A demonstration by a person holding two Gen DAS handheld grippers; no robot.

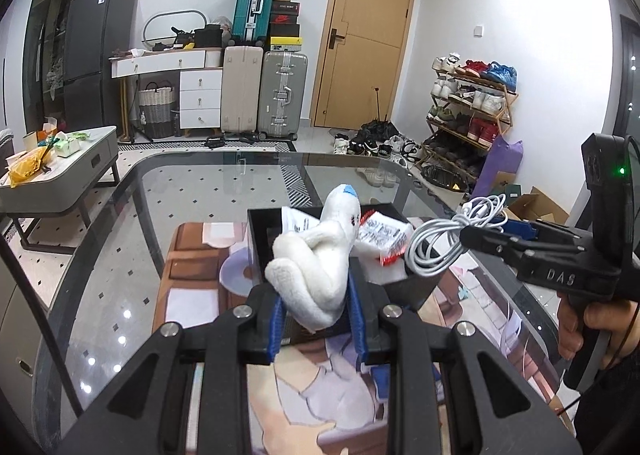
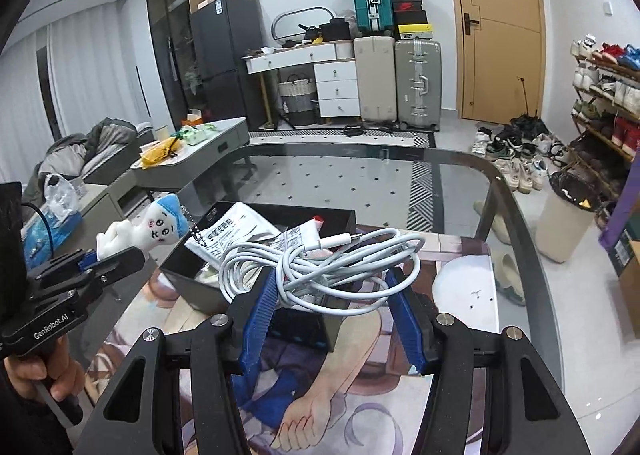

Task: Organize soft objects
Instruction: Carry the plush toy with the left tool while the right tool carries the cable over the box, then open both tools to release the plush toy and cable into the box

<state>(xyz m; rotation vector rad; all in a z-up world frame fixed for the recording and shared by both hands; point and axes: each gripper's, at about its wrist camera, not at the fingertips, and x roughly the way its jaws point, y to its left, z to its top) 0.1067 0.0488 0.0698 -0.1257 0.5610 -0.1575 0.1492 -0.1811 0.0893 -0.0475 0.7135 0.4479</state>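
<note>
- We count two grippers, one in each of the person's hands, both raised over a glass table [image 1: 460, 191].
- The left gripper [image 1: 316, 311] is clenched on one white plush [image 1: 316, 255]: its blue pads squeeze the toy's lower body, and the head with a blue cap sticks up and forward. In the right wrist view the same gripper [image 2: 90, 261] shows from the side, the plush [image 2: 154, 229] with its drawn face poking out, and one bead chain [image 2: 196, 231] hanging from it.
- The right gripper [image 2: 334, 311] grasps one coiled white cable [image 2: 320, 267]; the bundle lies across both blue pads, its plug end pointing right. From the left wrist view that gripper [image 1: 476, 235] holds the cable [image 1: 444, 239] at its tip.
- One dark open box [image 2: 192, 275] sits on the table below and ahead of both grippers, on one printed mat [image 2: 360, 387].
- In the box we see two printed packets [image 2: 236, 231]; one shows a red edge in the left view [image 1: 384, 239].
- Plush and cable are both held above the box, touching neither it nor the table.
</note>
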